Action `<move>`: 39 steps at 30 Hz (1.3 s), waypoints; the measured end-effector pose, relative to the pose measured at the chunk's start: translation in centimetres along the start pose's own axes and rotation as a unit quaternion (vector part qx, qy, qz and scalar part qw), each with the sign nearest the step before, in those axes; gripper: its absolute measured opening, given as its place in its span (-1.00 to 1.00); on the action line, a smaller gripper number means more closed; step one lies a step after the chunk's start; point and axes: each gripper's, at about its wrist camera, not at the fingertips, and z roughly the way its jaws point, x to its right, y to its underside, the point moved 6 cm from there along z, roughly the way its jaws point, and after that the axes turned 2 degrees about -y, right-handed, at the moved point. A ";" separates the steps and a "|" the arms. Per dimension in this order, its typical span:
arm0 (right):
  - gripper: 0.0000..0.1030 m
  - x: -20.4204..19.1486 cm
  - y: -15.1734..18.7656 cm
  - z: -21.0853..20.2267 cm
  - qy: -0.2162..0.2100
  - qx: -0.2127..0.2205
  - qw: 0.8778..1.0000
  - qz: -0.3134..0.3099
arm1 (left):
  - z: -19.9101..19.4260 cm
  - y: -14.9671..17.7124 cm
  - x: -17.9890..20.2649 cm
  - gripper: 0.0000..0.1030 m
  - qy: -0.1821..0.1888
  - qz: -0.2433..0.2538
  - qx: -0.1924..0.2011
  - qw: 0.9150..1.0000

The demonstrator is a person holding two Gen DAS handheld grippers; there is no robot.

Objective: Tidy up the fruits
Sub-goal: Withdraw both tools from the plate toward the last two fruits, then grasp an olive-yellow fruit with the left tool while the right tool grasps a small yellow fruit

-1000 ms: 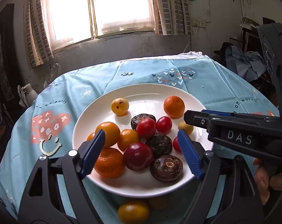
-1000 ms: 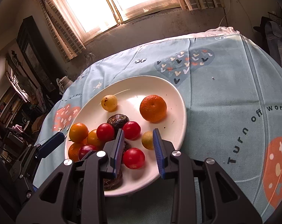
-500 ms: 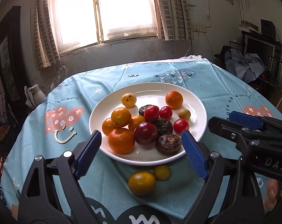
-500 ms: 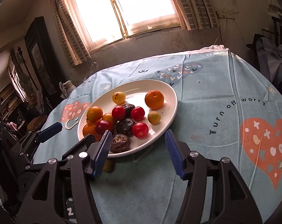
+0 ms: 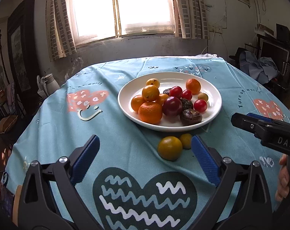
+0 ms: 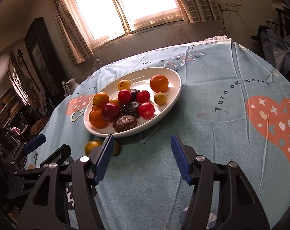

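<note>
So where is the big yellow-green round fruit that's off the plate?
In the left wrist view the big yellow-green round fruit lies on the blue tablecloth, just in front of the white plate, beside a smaller yellow fruit.

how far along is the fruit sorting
Mostly done, it seems: the white plate holds a pile of fruit. Nothing is in hand; the left tool and right tool are both open and empty. Left: two yellow-orange fruits on the tablecloth beside the plate.

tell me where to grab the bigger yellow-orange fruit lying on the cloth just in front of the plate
Grip the larger loose fruit across its widest middle, coming from above and the near side. The smaller fruit touches its far right and the plate rim lies behind. The left tongs stand open and nearest.
</note>
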 end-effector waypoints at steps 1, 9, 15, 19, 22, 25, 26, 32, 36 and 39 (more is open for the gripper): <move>0.20 -0.1 0.2 0.2 0.001 -0.003 1.000 -0.003 | -0.2 0.4 -0.4 0.92 0.002 -0.003 -0.002 1.000; 0.20 -1.2 1.3 1.2 -0.016 -0.030 0.999 -0.012 | -1.4 3.3 -2.4 0.93 0.042 -0.008 -0.037 0.998; 0.20 -4.4 2.2 4.2 -0.043 -0.090 0.994 -0.044 | -1.4 4.3 -3.6 0.93 0.057 -0.015 -0.056 0.997; -0.13 -5.2 1.8 6.4 -0.027 -0.106 0.992 -0.062 | -0.8 4.6 -3.0 0.93 0.062 -0.003 -0.073 0.995; -0.22 -5.1 1.4 7.4 -0.039 -0.111 0.992 -0.051 | -0.6 4.7 -3.0 0.93 0.064 -0.006 -0.079 0.995; -0.22 -4.7 1.1 8.4 -0.075 -0.126 0.989 -0.018 | -0.2 4.8 -3.0 0.93 0.066 -0.007 -0.087 0.994; -0.23 -4.6 1.0 8.6 -0.085 -0.131 0.988 -0.004 | -0.2 4.8 -2.9 0.93 0.067 -0.006 -0.090 0.994; -0.49 -3.9 1.4 9.4 -0.133 -0.164 0.976 0.050 | 0.2 4.9 -2.8 0.93 0.070 -0.002 -0.099 0.993; -0.49 -4.3 1.3 8.7 -0.120 -0.156 0.980 0.036 | 0.6 3.9 -2.1 0.93 0.048 0.019 -0.085 0.995; -0.50 -4.0 0.2 6.0 -0.115 -0.122 0.986 0.018 | 1.3 2.3 -0.7 0.93 0.035 0.056 -0.065 0.996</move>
